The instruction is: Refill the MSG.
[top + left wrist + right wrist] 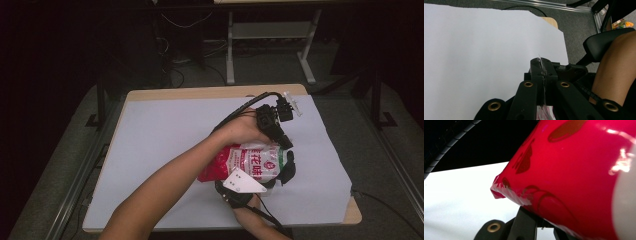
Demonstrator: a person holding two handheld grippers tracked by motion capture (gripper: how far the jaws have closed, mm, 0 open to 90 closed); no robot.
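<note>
I have a red and white snack bag (250,162) pinched at two places, raised a little off the white sheet (165,145) that covers the table (200,92).

Left gripper (542,75): in the left gripper view the fingers are pressed together on a thin edge of the bag film; a sliver of clear seal sticks up between the tips and a strip of red and white print shows below them. Beyond the fingers lies the white sheet, and past its far corner a bit of the wooden table top (550,22). In the high view this gripper sits on the bag's upper edge, with my left hand (242,129) just behind it.

Right gripper (541,222): in the right gripper view its fingers are closed on the bag's lower seam, and the glossy red body bulges directly above them; the crimped, serrated corner of the seal pokes out to the left of the fingers. In the high view its grey three-cornered plate (243,181) lies against the bag's near edge.

Writing: the bag's white panel carries large red Chinese characters, of which I read 花 and 味; the smaller print is too blurred to read.
</note>
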